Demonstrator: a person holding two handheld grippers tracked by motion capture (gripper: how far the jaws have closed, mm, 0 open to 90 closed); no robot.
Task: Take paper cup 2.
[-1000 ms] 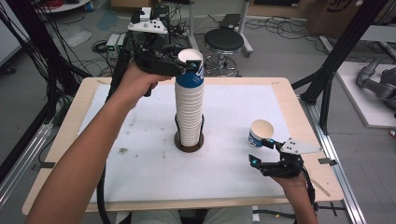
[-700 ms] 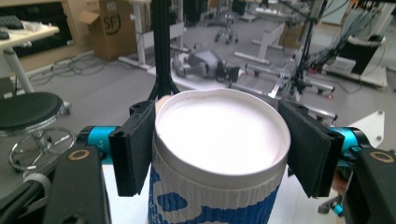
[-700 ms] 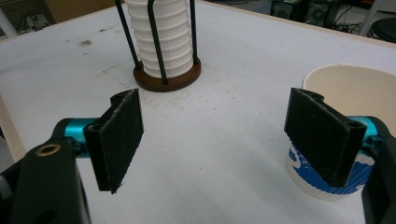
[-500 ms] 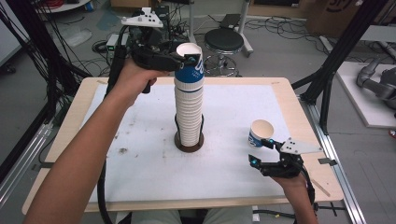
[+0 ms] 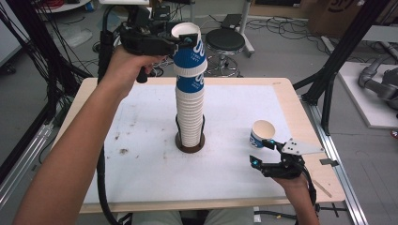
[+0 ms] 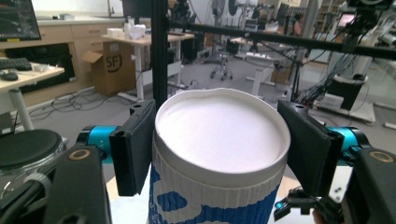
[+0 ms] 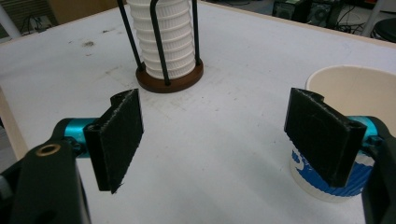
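A tall stack of white ribbed paper cups (image 5: 190, 117) stands in a black wire holder with a dark round base (image 5: 190, 146) at mid table. My left gripper (image 5: 187, 40) is shut on the top blue-and-white cup (image 5: 190, 54), holding it raised and slightly tilted above the stack. In the left gripper view the cup (image 6: 219, 140) sits between both pads. My right gripper (image 5: 261, 152) rests open low at the right. A single blue-and-white cup (image 5: 262, 133) stands upright just beyond it. In the right gripper view this cup (image 7: 348, 88) is behind the right jaw and the stack (image 7: 163, 42) is ahead.
The white mat (image 5: 141, 131) covers a wooden table (image 5: 291, 93) and has some dark smudges on its left half. A black stool (image 5: 225, 41) and cables lie on the floor beyond the far edge. Black frame posts (image 5: 338, 61) stand at the right.
My left gripper has lifted the top cup upward off the stack and tilted it a little. The right gripper and the single cup have stayed in place.
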